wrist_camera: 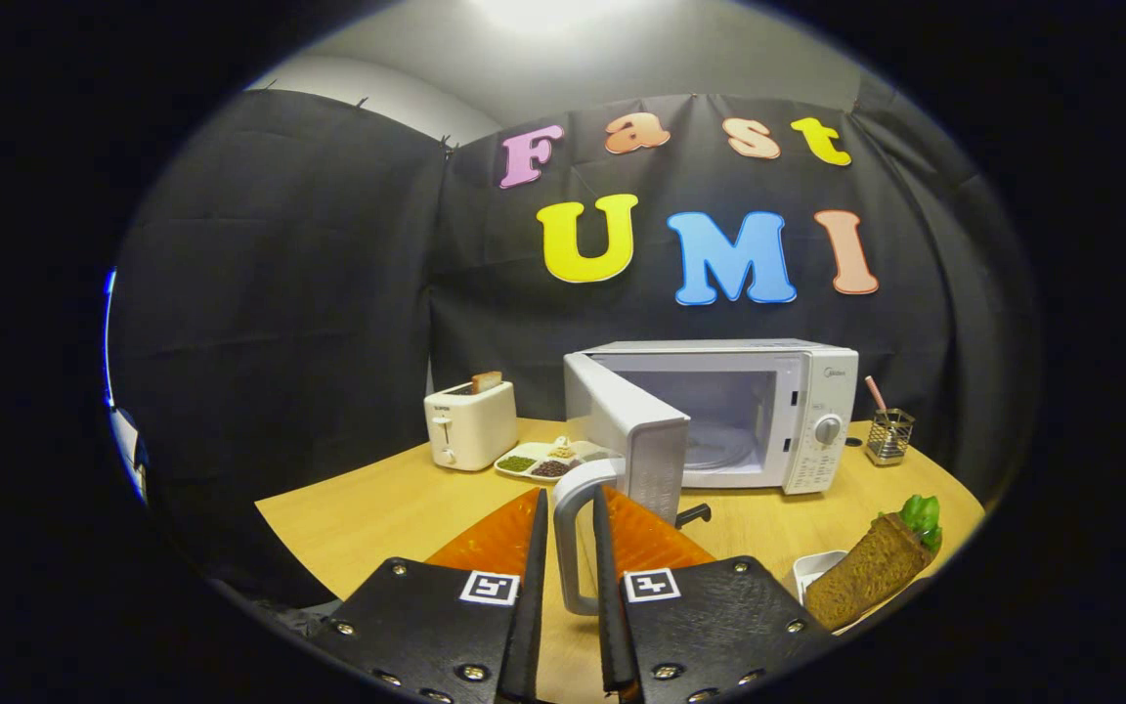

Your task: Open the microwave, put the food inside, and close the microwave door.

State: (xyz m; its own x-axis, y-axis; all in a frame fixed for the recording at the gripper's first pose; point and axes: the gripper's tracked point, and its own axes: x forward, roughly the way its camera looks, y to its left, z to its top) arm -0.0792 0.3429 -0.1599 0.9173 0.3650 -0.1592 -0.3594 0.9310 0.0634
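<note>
Gripper jaws narrowly parted, grasping the grey loop handle of the white microwave's swung-open door; wooden tabletop bare leftward.

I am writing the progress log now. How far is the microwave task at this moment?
Done: the microwave door stands open, and its cavity looks empty. In hand: the gripper is shut on the grey handle of the orange plate, which appears to hover in front of the microwave. Left: put the plate inside, release it, and close the door.
</note>
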